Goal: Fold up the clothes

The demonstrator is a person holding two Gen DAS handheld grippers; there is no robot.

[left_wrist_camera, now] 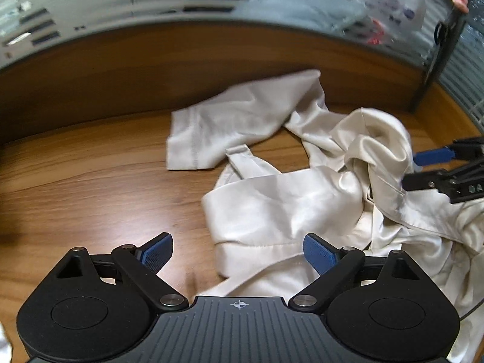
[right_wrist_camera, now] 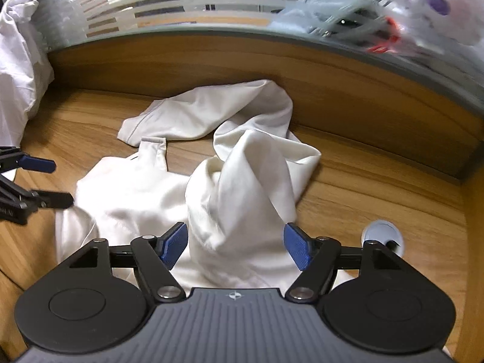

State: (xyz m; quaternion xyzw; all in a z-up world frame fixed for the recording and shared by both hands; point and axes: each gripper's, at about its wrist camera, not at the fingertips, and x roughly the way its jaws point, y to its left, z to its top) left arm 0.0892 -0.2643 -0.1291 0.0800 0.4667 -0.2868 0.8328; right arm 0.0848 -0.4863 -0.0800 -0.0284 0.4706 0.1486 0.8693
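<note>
Both jaws wide, nothing held: left gripper (left_wrist_camera: 239, 252) and right gripper (right_wrist_camera: 236, 245) over crumpled white garment (right_wrist_camera: 230, 163). Risk: right pinches stacked layers, dragging the bunch instead of spreading it.

A crumpled garment (right_wrist_camera: 211, 181) lies spread on a desk (right_wrist_camera: 378, 187), one sleeve (left_wrist_camera: 230, 121) reaching toward the back panel (right_wrist_camera: 332, 69) behind it. The left gripper (left_wrist_camera: 239, 254) hangs over the garment's near-left hem, jaws apart; the right gripper (right_wrist_camera: 236, 245) hangs over a raised fold further right (cloth between its parted jaws, not pressed). A cable port (right_wrist_camera: 382, 234) sits in the desk right of the garment. More cloth (right_wrist_camera: 18, 60) is heaped at the far left
</note>
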